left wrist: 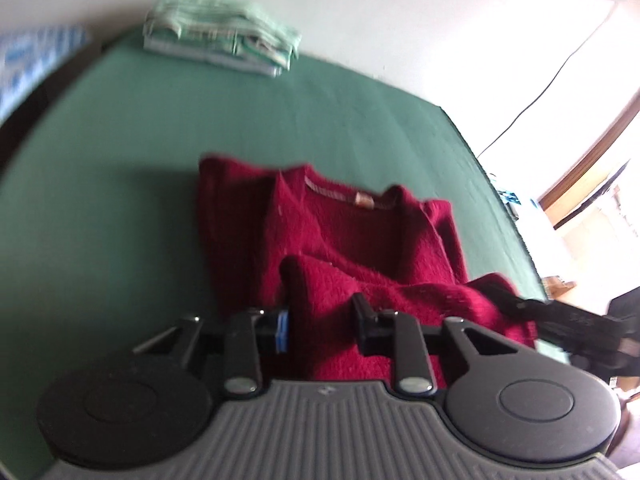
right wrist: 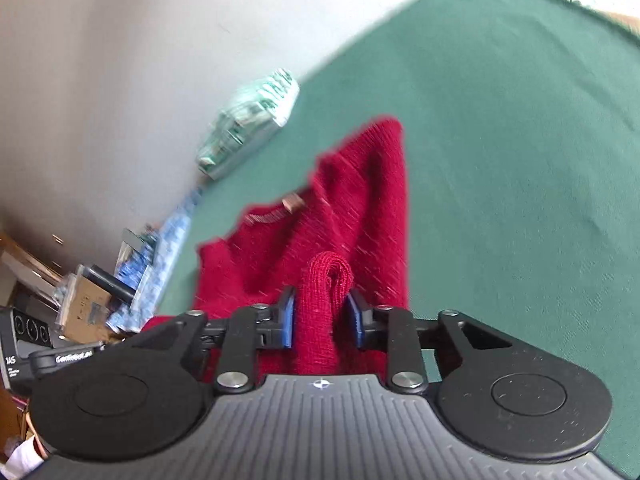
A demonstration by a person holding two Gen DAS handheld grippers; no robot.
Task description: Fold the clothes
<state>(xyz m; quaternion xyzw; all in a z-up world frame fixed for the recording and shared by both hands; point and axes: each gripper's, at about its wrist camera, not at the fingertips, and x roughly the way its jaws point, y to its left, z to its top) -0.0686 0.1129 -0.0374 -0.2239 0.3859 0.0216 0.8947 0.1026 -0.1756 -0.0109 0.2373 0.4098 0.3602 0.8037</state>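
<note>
A dark red knit sweater (left wrist: 336, 224) lies on the green table cover (left wrist: 120, 184), collar and label facing up, sides folded in. My left gripper (left wrist: 320, 320) is shut on a bunched part of the sweater's near edge and lifts it. My right gripper (right wrist: 322, 316) is shut on a folded roll of the same sweater (right wrist: 344, 208) and holds it above the cover. The right gripper's black body (left wrist: 576, 328) shows at the right edge of the left wrist view, at the raised edge.
A stack of folded pale green and white clothes (left wrist: 224, 40) sits at the far edge by the white wall, also in the right wrist view (right wrist: 248, 120). A blue patterned item (right wrist: 160, 256) and boxes (right wrist: 84, 304) lie off the table's side. A cable (left wrist: 540, 92) hangs on the wall.
</note>
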